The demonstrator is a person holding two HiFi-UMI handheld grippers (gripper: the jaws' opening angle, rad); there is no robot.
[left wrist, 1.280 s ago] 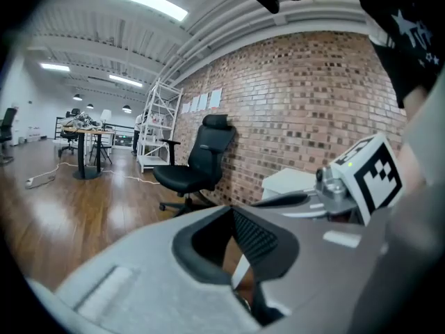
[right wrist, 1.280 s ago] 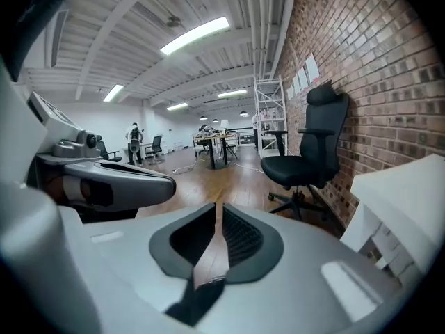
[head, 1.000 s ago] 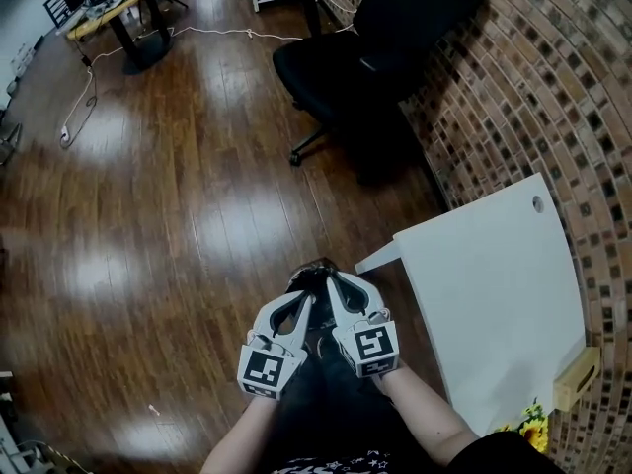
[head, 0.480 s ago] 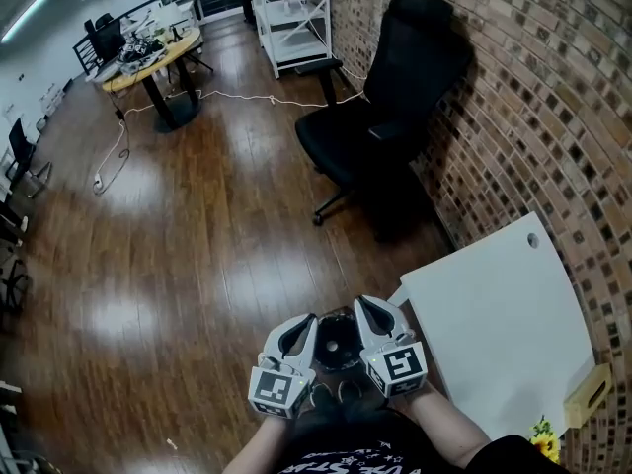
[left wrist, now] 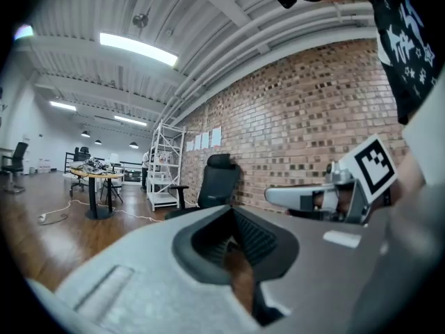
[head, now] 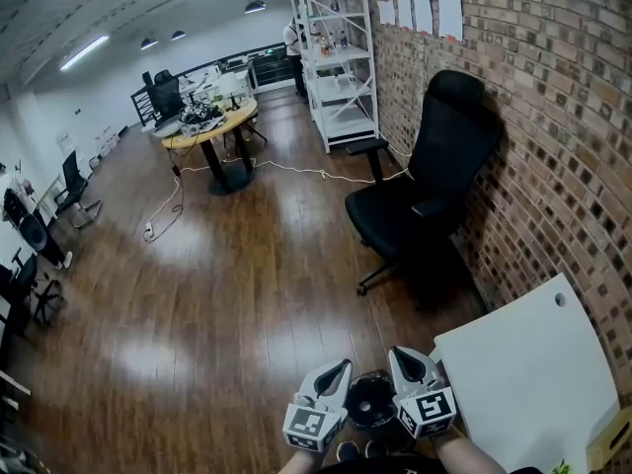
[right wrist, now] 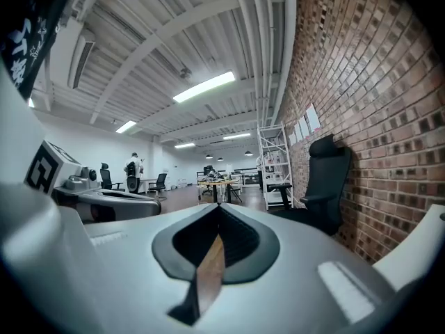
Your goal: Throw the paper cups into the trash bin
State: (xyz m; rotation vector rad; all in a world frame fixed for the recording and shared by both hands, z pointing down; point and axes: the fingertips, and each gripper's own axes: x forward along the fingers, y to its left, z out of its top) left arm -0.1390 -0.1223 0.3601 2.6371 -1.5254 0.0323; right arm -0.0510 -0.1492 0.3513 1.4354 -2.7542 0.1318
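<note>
- left gripper (head: 340,369): jaws clenched, nothing between the pads. It is held level and looks out across the room, not down.
- paper cups: none in any view, neither in the jaws, on the floor nor on the table. Both grippers empty, so likely no cup is left in hand to drop. Can't say how the cups look.
- dark round opening (head: 373,403): sits between the two grippers in the head view, at 3 o'clock from the left one and 9 o'clock from the right one. Probably the trash bin seen from straight above, not certain.
  - Black, circular, with a lighter ring inside; the mouth seems to face up, so its axis is upright.
  - It lies below the jaws, and neither gripper view shows it.
  - Both hands look about equally near.
- right gripper (head: 400,356): jaws clenched too, only a thin slit of floor showing through, holding nothing. It is level and parallel to the left one, just beside it.
- white table (head: 533,373): at 3 o'clock from the right gripper, bare where visible.
- black office chair (head: 425,186): at 12 o'clock, well apart, against the brick wall (head: 553,117).
</note>
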